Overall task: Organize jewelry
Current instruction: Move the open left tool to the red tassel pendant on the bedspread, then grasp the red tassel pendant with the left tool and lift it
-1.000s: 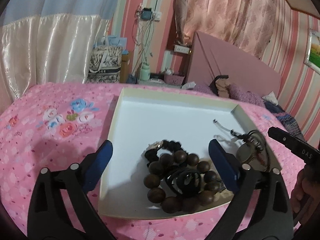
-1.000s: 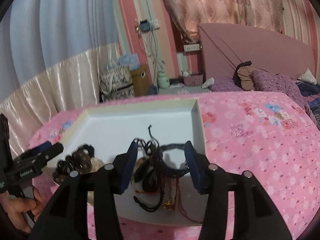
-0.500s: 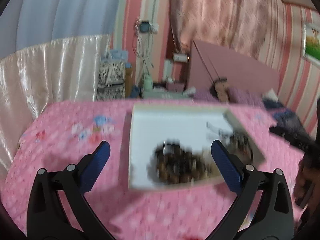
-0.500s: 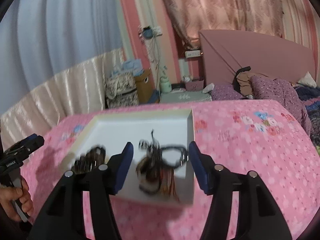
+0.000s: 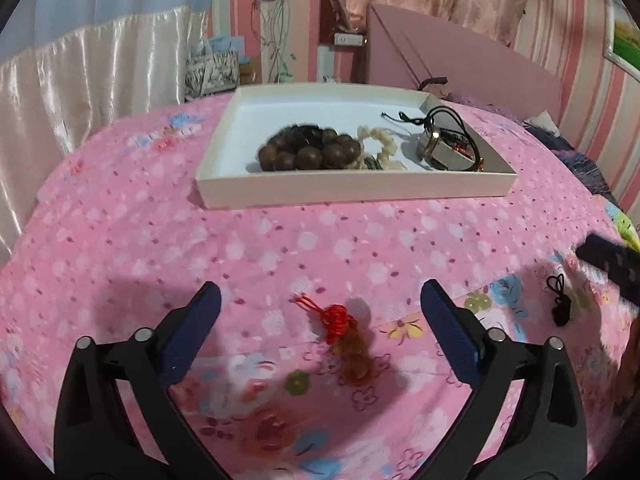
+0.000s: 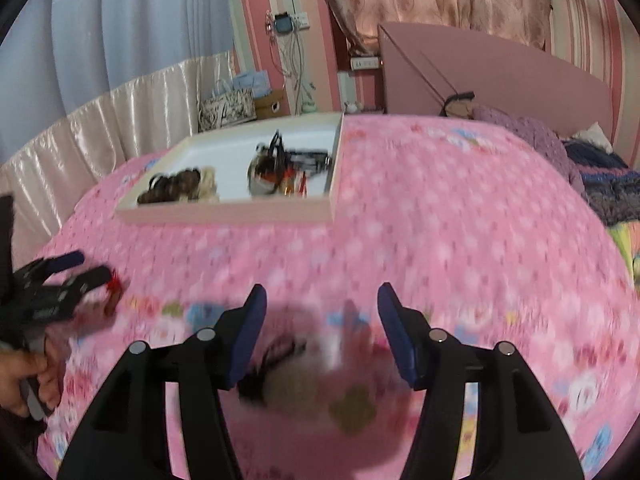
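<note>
your left gripper point(image 5: 320, 320) is spread over the red-tasselled amber charm point(image 5: 347, 340) on the pink bedspread point(image 5: 120, 240), right gripper point(image 6: 320, 320) spread over a blurred black-corded pendant point(image 6: 280, 376), white tray point(image 5: 352, 192) well beyond.

We see our left gripper point(image 5: 320, 328) and right gripper point(image 6: 320, 328) built alike: matte black plastic arms, blue pads point(image 5: 192, 332) inside each finger, round silver screws at the joints. Bare skin shows on our left hand point(image 6: 24, 376).

Both grippers hover low with jaws spread wide: the left gripper point(image 5: 320, 320) and the right gripper point(image 6: 322, 318).
</note>
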